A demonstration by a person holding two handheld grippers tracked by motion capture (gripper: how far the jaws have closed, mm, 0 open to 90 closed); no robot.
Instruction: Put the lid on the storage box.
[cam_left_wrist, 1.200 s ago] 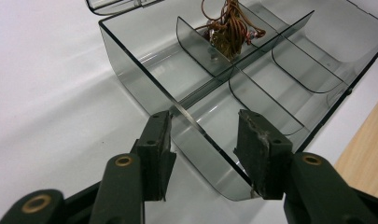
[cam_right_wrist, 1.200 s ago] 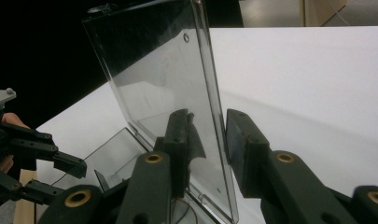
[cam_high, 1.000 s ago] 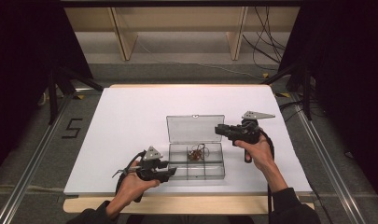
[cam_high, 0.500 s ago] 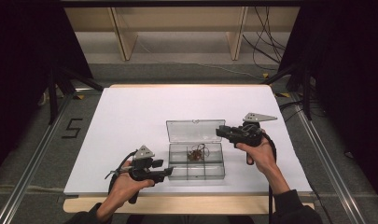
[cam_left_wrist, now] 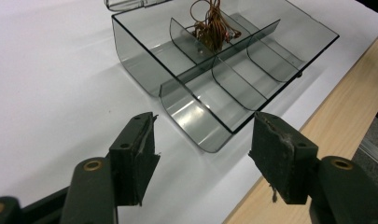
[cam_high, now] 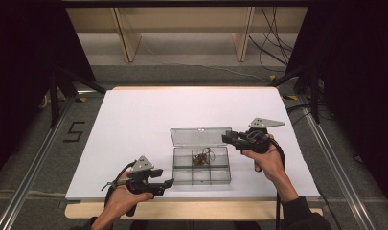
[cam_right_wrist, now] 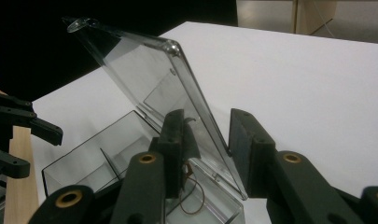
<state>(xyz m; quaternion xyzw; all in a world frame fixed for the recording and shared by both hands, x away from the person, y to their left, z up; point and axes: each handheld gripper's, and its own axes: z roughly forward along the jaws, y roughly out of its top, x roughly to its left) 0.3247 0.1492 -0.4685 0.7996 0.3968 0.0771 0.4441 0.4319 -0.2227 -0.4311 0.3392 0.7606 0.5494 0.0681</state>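
Apparently closing or opening the clear smoky plastic compartment box point(cam_high: 201, 165), near the table's front edge. Right gripper point(cam_high: 228, 138) straddling the raised transparent hinged lid point(cam_right_wrist: 177, 112), jaws apart. Left gripper point(cam_high: 169, 182) spread, empty, just beside the box. Next probably: swing the lid carefully.

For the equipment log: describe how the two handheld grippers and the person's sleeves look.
Both the left gripper and right gripper are black, each topped by a grey three-cornered plate and trailing a black cable. The jaws are blocky black pads on arms with brass-coloured rivets. The sleeves are dark.
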